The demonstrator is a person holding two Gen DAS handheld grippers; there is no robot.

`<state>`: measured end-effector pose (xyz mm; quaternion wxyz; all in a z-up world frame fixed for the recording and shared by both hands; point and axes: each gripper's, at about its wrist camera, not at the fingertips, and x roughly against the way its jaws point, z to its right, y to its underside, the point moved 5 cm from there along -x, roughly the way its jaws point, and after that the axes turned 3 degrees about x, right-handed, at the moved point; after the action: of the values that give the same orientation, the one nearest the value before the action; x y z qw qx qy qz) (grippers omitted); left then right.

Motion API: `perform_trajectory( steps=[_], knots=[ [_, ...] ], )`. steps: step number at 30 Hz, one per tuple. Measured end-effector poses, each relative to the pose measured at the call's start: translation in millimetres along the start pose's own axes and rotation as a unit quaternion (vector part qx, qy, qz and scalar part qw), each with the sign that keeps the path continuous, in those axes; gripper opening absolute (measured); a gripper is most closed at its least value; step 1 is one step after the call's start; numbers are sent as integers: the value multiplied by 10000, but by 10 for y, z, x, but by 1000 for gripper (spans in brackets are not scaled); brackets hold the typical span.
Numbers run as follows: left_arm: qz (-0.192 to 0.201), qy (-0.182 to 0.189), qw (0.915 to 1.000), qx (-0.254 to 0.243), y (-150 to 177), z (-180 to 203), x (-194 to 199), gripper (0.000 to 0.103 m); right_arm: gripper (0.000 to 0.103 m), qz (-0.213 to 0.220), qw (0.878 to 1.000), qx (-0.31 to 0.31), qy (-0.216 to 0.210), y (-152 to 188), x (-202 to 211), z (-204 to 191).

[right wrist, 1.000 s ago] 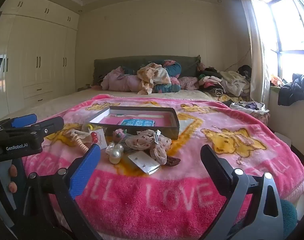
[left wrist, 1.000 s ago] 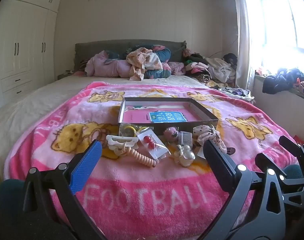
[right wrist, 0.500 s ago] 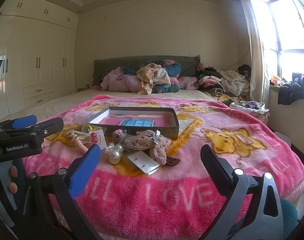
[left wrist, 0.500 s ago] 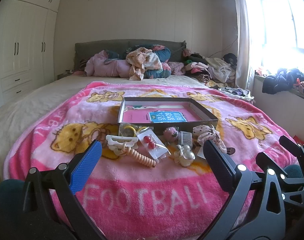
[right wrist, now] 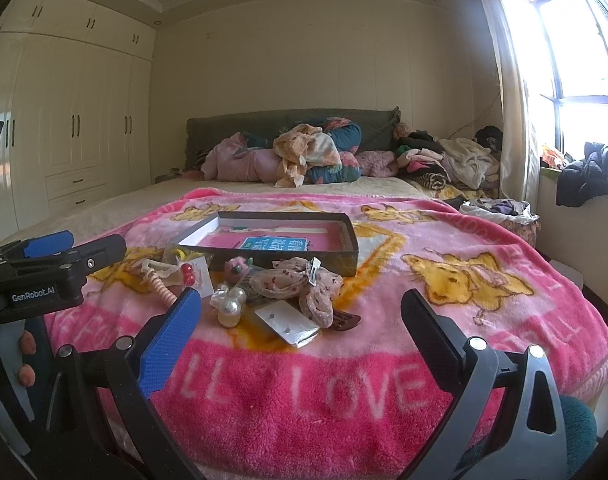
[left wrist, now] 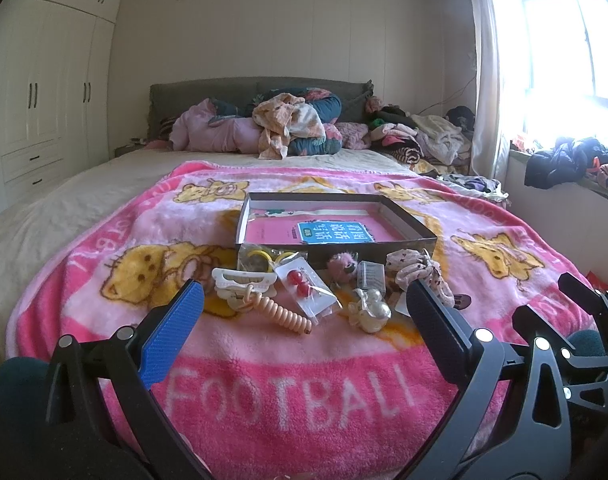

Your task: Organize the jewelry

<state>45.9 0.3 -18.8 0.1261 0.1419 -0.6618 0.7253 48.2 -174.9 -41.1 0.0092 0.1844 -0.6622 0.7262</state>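
A dark open box (left wrist: 415, 238) (right wrist: 345, 258) with a pink and blue card inside lies on the pink blanket. In front of it lies a pile of jewelry: a white hair clip (left wrist: 242, 280), a peach coil tie (left wrist: 284, 314), a red bead packet (left wrist: 304, 286), a pink pom-pom (left wrist: 339, 266), a pearl piece (left wrist: 369, 312) (right wrist: 228, 306), a dotted scrunchie (left wrist: 415, 266) (right wrist: 304, 284) and an earring card (right wrist: 288, 322). My left gripper (left wrist: 304, 320) is open and empty, short of the pile. My right gripper (right wrist: 302, 324) is open and empty, to its right.
The blanket (left wrist: 288, 392) covers the near end of a bed. Heaped clothes and bedding (left wrist: 288, 128) lie at the headboard. White wardrobes (right wrist: 64, 136) stand on the left. A window sill with dark clothes (left wrist: 563, 160) is on the right.
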Motion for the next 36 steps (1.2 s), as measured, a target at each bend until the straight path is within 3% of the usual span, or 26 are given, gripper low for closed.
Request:
perform_trajectory(
  steps=[19,36],
  knots=[
    [-14,-27,10000,61,61,-9,-77,93,97,-77,9999,31,-81,43,-78,-66],
    [-137,-455,9971,601,-69,-607,-295,93,97,-514,9967,272,-560,-77,-480,-253]
  ],
)
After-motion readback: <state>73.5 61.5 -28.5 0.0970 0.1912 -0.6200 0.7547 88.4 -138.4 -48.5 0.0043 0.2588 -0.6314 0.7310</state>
